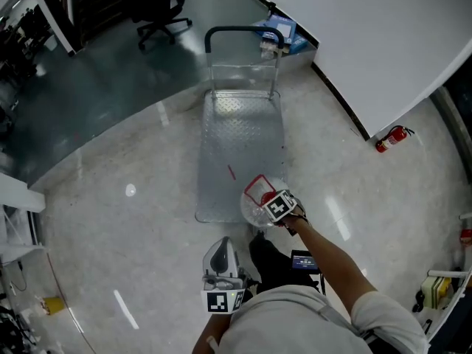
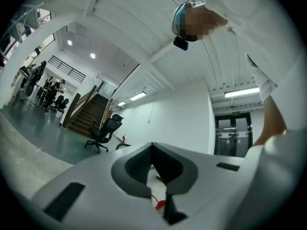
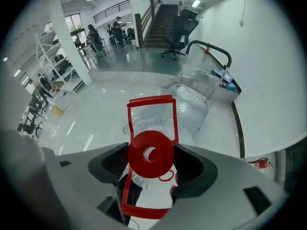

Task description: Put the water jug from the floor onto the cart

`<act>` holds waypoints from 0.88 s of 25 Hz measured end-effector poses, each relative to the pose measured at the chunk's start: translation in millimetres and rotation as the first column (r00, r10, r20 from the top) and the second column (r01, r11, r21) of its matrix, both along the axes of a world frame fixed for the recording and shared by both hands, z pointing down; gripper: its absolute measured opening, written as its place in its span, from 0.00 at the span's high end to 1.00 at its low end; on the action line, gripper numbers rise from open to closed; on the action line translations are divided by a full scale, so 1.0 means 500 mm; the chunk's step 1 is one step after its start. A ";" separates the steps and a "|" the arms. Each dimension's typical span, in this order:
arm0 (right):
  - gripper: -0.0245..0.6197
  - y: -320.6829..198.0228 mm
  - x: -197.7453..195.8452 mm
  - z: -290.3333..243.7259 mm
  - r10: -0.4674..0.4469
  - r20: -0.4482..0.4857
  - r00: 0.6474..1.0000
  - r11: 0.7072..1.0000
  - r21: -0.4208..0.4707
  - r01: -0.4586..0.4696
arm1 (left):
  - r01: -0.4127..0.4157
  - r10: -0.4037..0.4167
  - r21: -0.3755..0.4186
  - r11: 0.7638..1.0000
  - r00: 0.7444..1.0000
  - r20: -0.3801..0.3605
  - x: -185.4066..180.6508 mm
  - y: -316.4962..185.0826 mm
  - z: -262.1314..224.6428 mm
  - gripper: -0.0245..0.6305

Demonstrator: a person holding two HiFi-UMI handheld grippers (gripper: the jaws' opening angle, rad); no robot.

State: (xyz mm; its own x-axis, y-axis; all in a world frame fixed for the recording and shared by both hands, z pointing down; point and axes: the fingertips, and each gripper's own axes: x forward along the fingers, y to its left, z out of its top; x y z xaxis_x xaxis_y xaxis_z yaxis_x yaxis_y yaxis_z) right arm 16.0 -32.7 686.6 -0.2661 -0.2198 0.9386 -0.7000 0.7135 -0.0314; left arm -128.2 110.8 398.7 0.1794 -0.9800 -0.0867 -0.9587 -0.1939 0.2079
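Observation:
A clear water jug [image 1: 258,198] with a red cap [image 3: 150,153] and a red carrying frame is at the near right corner of the metal platform cart [image 1: 240,135]. My right gripper [image 1: 279,208] is shut on the jug's red cap from above, one jaw on each side. I cannot tell whether the jug rests on the deck or hangs just above it. In the right gripper view the cart [image 3: 194,102] lies ahead, beyond the jug. My left gripper [image 1: 220,260] is close to the person's body, away from the jug. It points upward and is shut [image 2: 156,176] on nothing.
The cart's black push handle [image 1: 243,30] is at its far end, with a blue object [image 1: 284,32] behind it. A curved white wall runs along the right, with a fire extinguisher [image 1: 391,138] at its foot. An office chair [image 1: 162,13] stands far left on darker floor.

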 end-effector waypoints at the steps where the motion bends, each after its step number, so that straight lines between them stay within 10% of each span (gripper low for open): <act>1: 0.50 -0.029 -0.006 0.007 -0.010 -0.009 1.000 1.000 0.007 0.010 | 0.009 -0.009 -0.006 1.000 1.000 0.005 -0.004 -0.028 0.000 0.96; 22: 0.50 -0.322 -0.059 0.132 0.076 0.009 0.997 0.996 -0.040 -0.076 | 0.024 -0.021 -0.097 0.995 0.999 0.032 -0.063 -0.379 -0.005 0.96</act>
State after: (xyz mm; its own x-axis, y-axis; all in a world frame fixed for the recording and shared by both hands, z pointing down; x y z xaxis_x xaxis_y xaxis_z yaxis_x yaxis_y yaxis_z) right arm -13.4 -194.0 752.4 -0.2598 -0.2027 0.9442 -0.7518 0.6561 -0.0660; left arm -159.5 -78.7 396.2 0.1583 -0.9873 0.0145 -0.9688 -0.1524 0.1954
